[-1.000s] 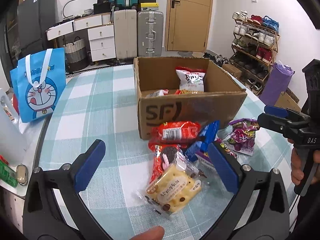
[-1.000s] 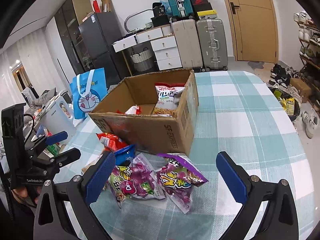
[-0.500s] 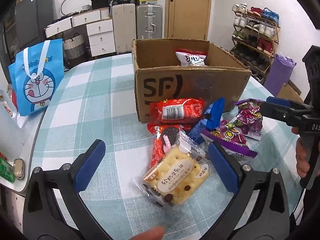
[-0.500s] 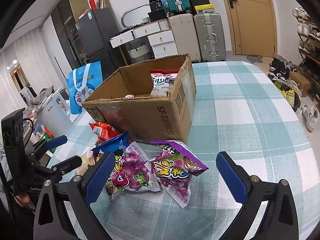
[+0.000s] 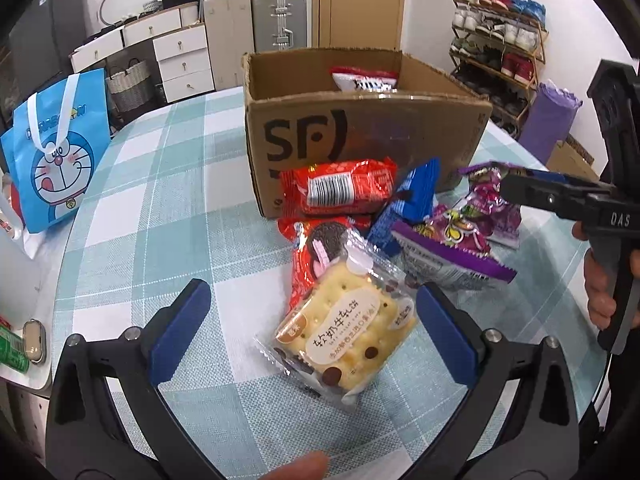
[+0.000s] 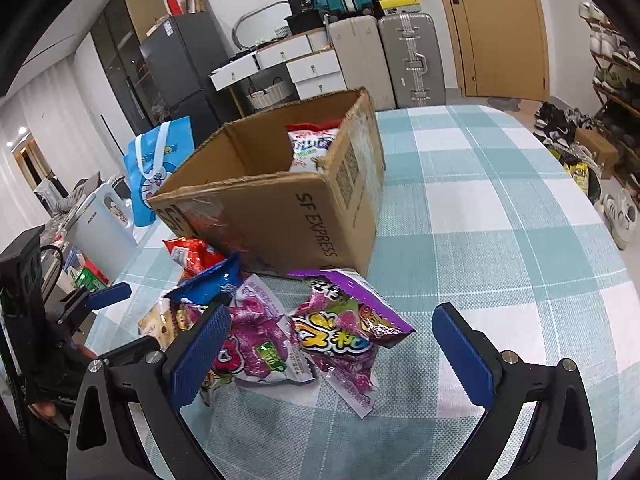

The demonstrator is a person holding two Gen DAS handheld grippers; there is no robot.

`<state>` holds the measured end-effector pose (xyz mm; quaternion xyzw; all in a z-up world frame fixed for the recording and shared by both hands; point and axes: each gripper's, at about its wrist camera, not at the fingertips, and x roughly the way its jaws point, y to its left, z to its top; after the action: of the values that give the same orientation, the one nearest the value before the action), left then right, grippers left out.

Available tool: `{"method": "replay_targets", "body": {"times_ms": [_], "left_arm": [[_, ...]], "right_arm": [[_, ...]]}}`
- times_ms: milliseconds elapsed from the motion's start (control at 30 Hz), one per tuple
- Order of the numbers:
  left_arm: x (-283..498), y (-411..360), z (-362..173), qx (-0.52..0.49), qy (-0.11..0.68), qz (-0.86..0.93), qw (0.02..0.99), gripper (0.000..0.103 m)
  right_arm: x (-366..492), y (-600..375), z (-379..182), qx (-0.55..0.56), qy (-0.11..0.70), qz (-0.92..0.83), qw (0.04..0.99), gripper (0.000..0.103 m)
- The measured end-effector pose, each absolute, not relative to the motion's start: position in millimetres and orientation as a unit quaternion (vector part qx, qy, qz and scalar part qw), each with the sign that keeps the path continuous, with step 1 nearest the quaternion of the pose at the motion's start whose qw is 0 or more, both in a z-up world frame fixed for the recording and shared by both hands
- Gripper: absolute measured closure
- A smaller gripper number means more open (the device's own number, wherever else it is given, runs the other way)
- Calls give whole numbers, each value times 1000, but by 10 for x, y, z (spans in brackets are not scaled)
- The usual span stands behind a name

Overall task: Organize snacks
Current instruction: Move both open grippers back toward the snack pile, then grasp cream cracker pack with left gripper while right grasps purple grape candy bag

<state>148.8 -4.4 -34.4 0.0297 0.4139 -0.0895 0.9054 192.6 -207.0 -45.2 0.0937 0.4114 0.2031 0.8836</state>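
Observation:
A pile of snack packs lies on the checked tablecloth in front of an open cardboard box, also in the right wrist view. My left gripper is open, straddling a yellow cracker pack. Behind it lie a red Oreo pack, a red pack and a blue pack. My right gripper is open, low over two purple candy bags. A white-and-red snack bag sits inside the box.
A blue Doraemon bag stands at the table's left edge. The right gripper's body hangs over the purple bags; the left gripper's body shows at left. Suitcases, drawers and a shoe rack stand behind the table.
Both grippers have dropped lower and closer to the snack pile. The cracker pack now lies between the left fingers and the purple bags between the right fingers. Both stay open.

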Motion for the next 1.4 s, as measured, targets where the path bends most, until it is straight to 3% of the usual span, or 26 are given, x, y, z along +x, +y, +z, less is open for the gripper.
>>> {"method": "replay_targets", "body": {"times_ms": [667, 1000, 1067, 1133, 1400], "left_arm": [[1528, -85, -531, 39, 443, -128, 887, 1], [1538, -106, -665, 50, 459, -124, 878, 1], [1549, -98, -684, 50, 463, -124, 876, 1], [1550, -99, -700, 52, 465, -123, 875, 1], [1567, -84, -730, 51, 467, -124, 874, 1]], "right_arm": [[2038, -2051, -697, 113, 446, 207, 863, 2], [2064, -2022, -742, 115, 450, 216, 859, 25], [2064, -2027, -749, 118, 450, 219, 858, 32], [2063, -2044, -746, 127, 448, 225, 856, 49], [1990, -2089, -639, 136, 422, 235, 865, 57]]}}
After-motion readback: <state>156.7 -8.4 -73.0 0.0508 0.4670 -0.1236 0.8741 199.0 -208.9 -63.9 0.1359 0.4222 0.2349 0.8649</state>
